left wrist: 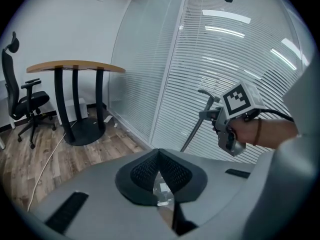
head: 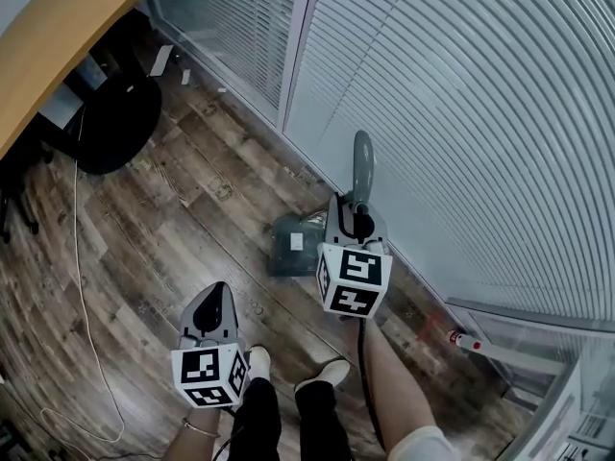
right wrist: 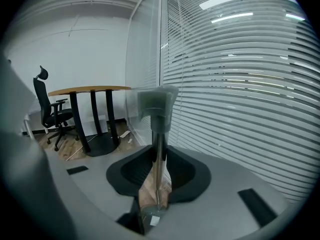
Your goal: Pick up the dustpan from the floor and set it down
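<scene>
Head view: right gripper [head: 359,221] holds dustpan [head: 291,250] (contents unclear).

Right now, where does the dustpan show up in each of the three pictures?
Head view: dustpan at centre, its handle in the right gripper.
Left gripper view: only its thin handle, right of centre.
Right gripper view: handle upright at centre, between the jaws.
Shared landmark: the wooden table.
</scene>
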Demonstrator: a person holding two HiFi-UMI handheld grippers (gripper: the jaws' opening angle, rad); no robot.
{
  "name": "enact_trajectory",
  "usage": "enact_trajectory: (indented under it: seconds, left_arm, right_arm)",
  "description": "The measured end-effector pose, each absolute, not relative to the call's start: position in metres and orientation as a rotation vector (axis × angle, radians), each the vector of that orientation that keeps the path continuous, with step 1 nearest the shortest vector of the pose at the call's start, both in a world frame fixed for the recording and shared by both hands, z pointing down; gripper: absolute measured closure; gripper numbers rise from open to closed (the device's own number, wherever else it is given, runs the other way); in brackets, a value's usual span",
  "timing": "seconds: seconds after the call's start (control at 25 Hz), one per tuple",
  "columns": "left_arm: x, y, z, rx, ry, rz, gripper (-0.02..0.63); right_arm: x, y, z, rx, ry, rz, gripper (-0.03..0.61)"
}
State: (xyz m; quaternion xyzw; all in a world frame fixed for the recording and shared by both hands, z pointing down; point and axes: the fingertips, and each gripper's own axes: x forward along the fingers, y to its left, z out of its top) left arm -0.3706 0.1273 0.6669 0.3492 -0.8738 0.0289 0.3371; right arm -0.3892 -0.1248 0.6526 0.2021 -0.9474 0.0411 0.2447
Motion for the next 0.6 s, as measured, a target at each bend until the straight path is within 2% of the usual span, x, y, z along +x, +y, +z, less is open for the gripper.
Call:
enact_trajectory:
  seconds: [0.6]
  left_arm:
    - [-0.363,0.116,0.669,0.941,-2.265,0.097,0.600]
  right_arm:
    - [-0.395,-0.130,0.653,0.481,-2.607,0.149,0.474]
